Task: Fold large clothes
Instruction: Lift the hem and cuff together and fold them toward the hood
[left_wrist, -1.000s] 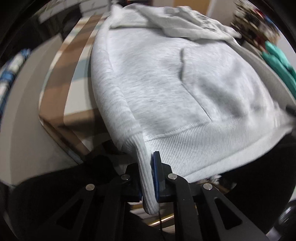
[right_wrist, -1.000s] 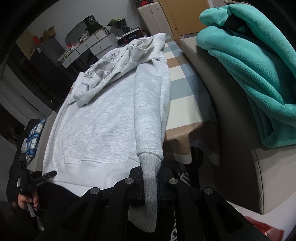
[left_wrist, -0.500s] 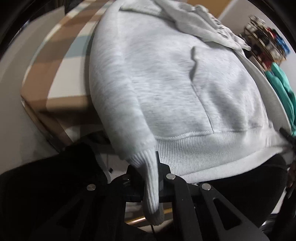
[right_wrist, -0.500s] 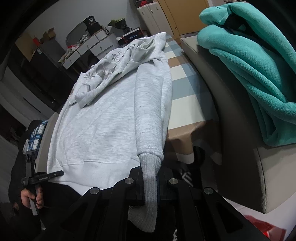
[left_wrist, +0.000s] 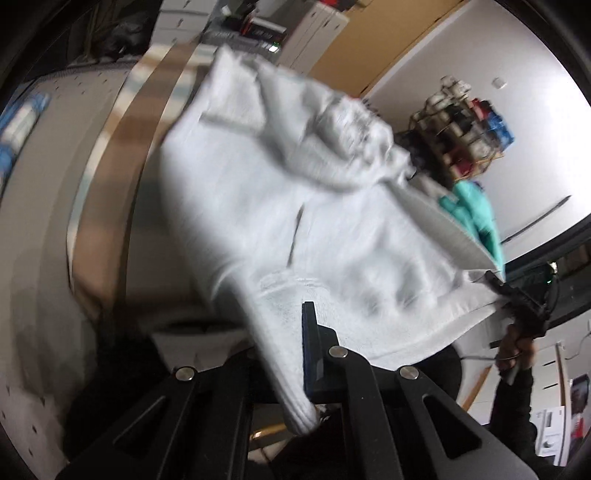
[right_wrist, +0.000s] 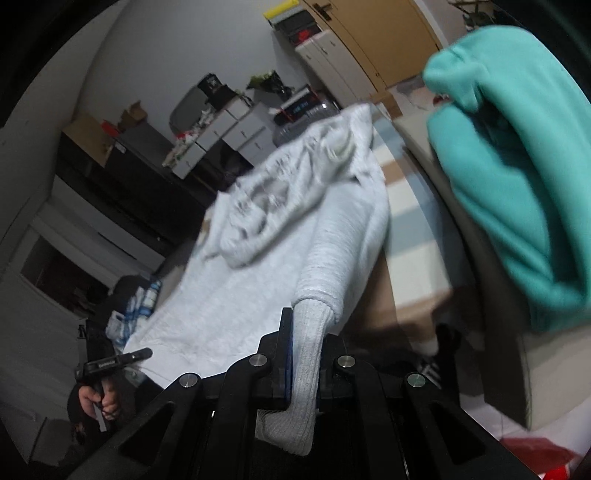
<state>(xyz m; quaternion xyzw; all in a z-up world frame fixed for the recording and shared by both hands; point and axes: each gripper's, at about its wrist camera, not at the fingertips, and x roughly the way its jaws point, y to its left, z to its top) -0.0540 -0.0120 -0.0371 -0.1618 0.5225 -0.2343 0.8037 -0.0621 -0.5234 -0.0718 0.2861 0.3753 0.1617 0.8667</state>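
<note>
The light grey hoodie (right_wrist: 258, 295) lies front up on a checked cloth, its hood crumpled at the far end. Both ribbed cuffs hang at the near edge, and the hem is lifted.

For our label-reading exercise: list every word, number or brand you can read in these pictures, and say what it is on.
None can be read.
Left gripper: pale lettering on its side, too small.
Hoodie: dark print by the hood, blurred.
Box: light marks, blurred.
Papers: print too small.
</note>
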